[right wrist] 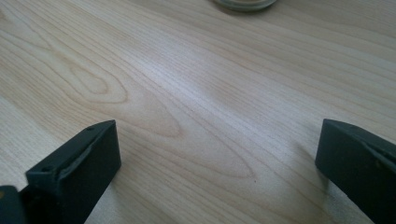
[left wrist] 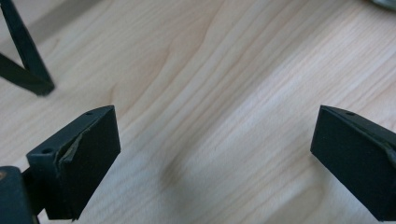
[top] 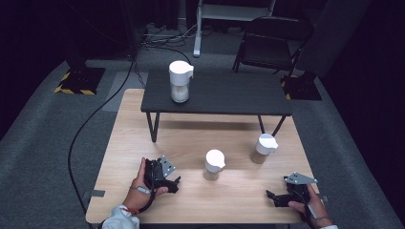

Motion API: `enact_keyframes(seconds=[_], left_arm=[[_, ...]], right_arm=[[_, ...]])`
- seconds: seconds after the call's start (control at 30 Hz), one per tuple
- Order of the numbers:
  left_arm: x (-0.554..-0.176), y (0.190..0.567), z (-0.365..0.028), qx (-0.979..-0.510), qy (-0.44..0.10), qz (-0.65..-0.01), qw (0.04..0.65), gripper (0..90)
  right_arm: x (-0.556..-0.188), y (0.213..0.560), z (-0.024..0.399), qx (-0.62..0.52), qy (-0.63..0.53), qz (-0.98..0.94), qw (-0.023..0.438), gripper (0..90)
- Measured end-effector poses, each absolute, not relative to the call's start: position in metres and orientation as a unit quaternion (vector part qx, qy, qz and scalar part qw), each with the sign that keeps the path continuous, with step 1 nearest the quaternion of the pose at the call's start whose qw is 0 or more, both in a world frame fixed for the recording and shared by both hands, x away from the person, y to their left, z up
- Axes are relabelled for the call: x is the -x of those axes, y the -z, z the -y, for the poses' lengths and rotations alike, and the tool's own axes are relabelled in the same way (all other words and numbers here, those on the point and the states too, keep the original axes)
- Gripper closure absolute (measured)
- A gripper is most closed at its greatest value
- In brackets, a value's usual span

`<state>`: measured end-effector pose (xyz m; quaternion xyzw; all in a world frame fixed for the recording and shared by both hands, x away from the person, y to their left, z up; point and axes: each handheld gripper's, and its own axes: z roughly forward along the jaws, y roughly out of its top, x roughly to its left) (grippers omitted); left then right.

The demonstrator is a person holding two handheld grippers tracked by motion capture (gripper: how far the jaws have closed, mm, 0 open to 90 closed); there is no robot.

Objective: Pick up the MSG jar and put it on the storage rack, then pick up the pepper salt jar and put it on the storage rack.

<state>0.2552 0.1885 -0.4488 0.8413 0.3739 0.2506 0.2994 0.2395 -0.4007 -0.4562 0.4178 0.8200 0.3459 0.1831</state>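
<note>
The middle jar [top: 214, 164], white-lidded and holding a pale fill, stands upright on the wooden table [top: 143, 143], just ahead and right of your left gripper [top: 175, 184], the nearer tool. Your right gripper [top: 271, 196] rests well apart. Both jaws gape, holding nothing. A second jar [top: 263, 148] stands behind; a third [top: 180, 81] on the dark bench [top: 229, 95].
</note>
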Motion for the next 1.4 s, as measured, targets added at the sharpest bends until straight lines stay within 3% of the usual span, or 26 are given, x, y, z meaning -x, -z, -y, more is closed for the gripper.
enact_keyframes(seconds=[0.2, 0.47, 1.4], left_arm=[[-0.256, 0.45, -0.203, -0.837, -0.236, -0.391, 0.301, 1.1], [-0.27, 0.454, -0.235, -0.822, -0.171, -0.431, 0.331, 0.1], [-0.271, 0.454, -0.241, -0.824, -0.17, -0.428, 0.331, 0.1]], right_arm=[[-0.239, 0.456, 0.401, -0.418, -0.346, -0.82, 0.183, 0.0], [-0.24, 0.456, 0.401, -0.418, -0.346, -0.82, 0.183, 0.0], [-0.24, 0.456, 0.401, -0.416, -0.346, -0.821, 0.182, 0.0]])
